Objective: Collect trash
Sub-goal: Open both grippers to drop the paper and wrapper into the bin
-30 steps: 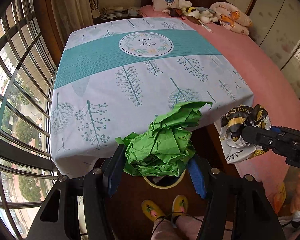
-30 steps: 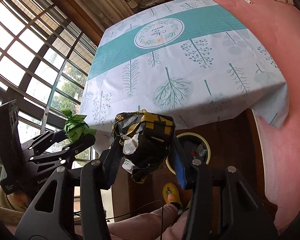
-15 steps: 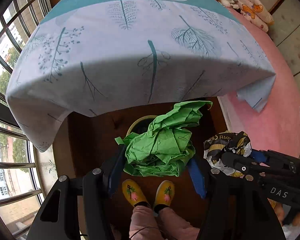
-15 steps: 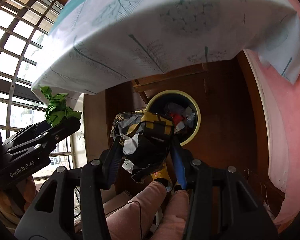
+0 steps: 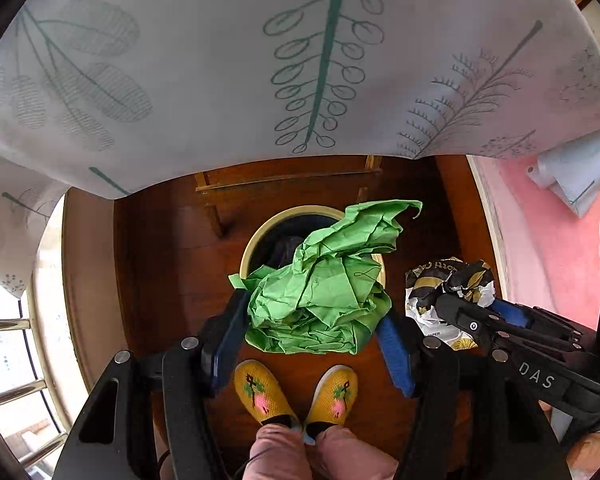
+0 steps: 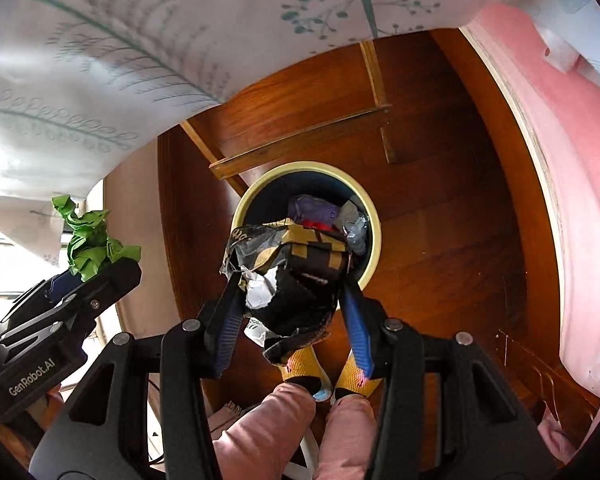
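Green crumpled paper [image 5: 320,292] sits pinched between the blue pads of the left hand-held gripper [image 5: 312,320], over the cream-rimmed trash bin [image 6: 374,216] on the dark wooden floor [image 6: 452,240]. Just beside it, the right hand-held gripper [image 6: 290,308] clamps a black-and-gold wrapper [image 6: 296,272] above the same bin — already holding other rubbish. Yellow slippers [image 5: 264,392] stand below; the leaf-print tablecloth [image 5: 220,60] overhangs the counter's edge.

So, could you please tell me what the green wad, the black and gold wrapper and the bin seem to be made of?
Green wad: likely matte paper, with sharp, dry creases. Black and gold wrapper: probably printed paper, torn to a white inside; the word PAPER shows on it. Bin: smooth cream rim, perhaps plastic; I can't be sure.
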